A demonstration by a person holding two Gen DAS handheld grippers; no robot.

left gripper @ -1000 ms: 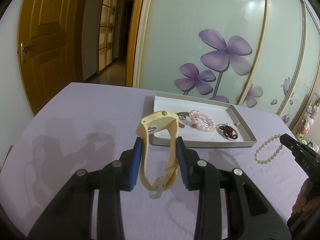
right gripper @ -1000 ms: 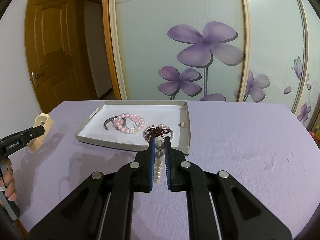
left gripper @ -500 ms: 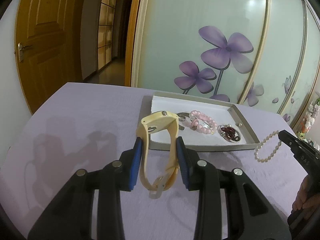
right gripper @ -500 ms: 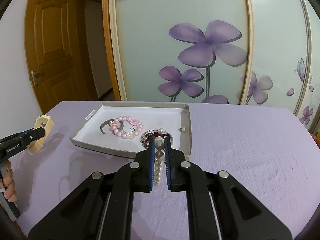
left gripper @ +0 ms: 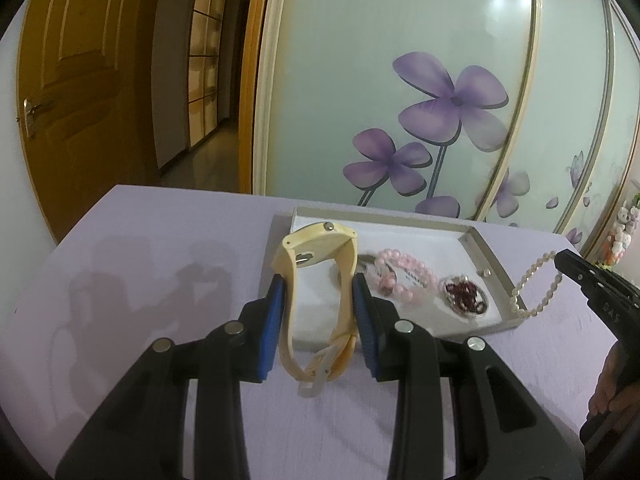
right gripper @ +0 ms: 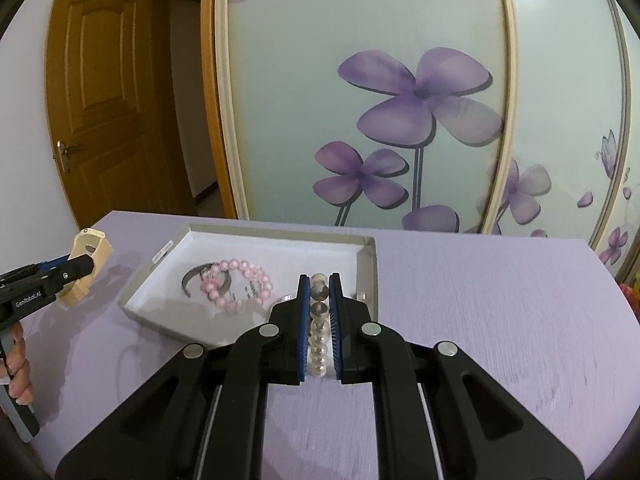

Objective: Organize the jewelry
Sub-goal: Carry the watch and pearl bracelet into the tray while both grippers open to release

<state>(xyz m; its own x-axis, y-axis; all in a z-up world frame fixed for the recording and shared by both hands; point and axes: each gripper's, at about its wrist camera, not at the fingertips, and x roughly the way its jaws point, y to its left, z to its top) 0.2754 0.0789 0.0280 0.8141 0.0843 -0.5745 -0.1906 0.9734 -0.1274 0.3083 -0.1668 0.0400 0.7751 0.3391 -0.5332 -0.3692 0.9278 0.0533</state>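
My left gripper (left gripper: pixel 320 300), angled down, clamps a cream watch (left gripper: pixel 320 276) while my right gripper (right gripper: pixel 319 320), at its three o'clock, pinches a pearl bracelet (right gripper: pixel 319 344) over the tray (right gripper: pixel 256 236).

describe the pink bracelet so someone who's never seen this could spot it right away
On the lilac tabletop lies a shallow grey cardboard tray with a white floor. Near the tray's middle rests the pink bead bracelet, a ring of glossy round beads. It overlaps a dark metal bangle on one side, and it is the only pink item there.
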